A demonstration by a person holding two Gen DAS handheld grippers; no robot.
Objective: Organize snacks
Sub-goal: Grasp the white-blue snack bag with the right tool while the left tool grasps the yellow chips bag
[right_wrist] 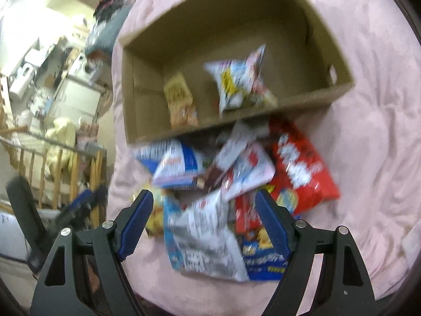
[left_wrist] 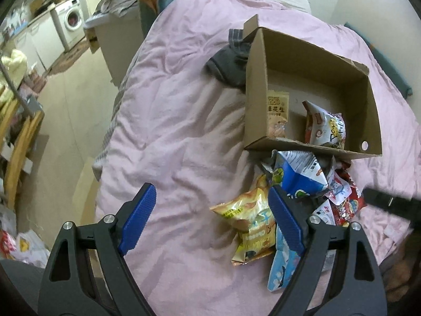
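Two snack packets [left_wrist: 302, 121] lie inside the cardboard box [left_wrist: 310, 79]; beside it, the left gripper [left_wrist: 211, 210] and right gripper [right_wrist: 204, 217] gape wide, holding nothing.

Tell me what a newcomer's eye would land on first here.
First, the heap of bright snack bags spilled on the pink bedspread, just in front of the cardboard box. That box lies open with only two packets inside, a yellow peanut packet and a white-and-red bag. Both grippers, left and right, hang open over the heap.
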